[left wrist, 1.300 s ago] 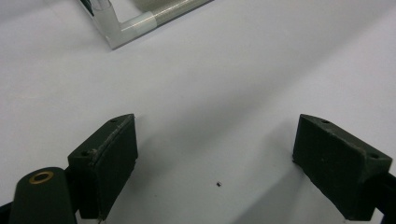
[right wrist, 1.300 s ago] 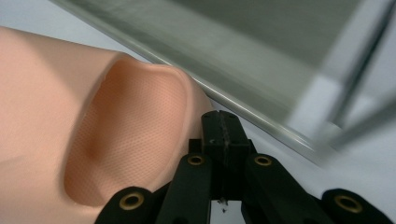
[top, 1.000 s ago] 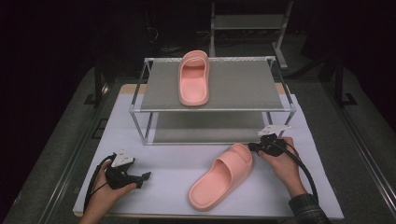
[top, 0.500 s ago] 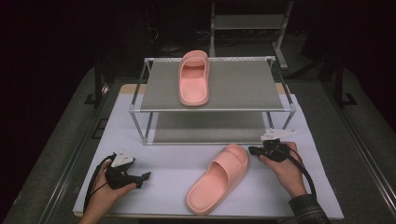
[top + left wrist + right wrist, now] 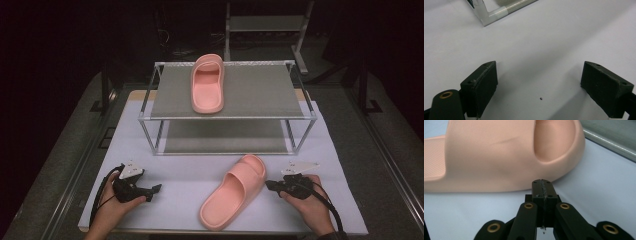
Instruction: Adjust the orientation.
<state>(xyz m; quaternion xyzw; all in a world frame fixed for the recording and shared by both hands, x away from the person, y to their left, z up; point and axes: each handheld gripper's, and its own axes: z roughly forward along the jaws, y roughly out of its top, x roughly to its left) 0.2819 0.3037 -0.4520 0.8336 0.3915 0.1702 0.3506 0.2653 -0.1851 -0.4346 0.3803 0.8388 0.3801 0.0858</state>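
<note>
With fingers closed, right gripper [image 5: 542, 185] nears slipper [image 5: 499, 155].

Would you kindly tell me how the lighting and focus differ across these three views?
High view: white table sheet bright, surroundings black. Left gripper view: soft shadows under sharp jaws. Right gripper view: pink foam slipper softly lit, slightly blurred.

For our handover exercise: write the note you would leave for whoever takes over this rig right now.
Left tongs: open, empty, resting on the mat.
Right tongs: shut, empty, tips just short of the near slipper, which lies slantwise on the mat.
Done: far slipper on the rack's top shelf.
Left, likely: lift the near slipper onto the rack beside it.
</note>
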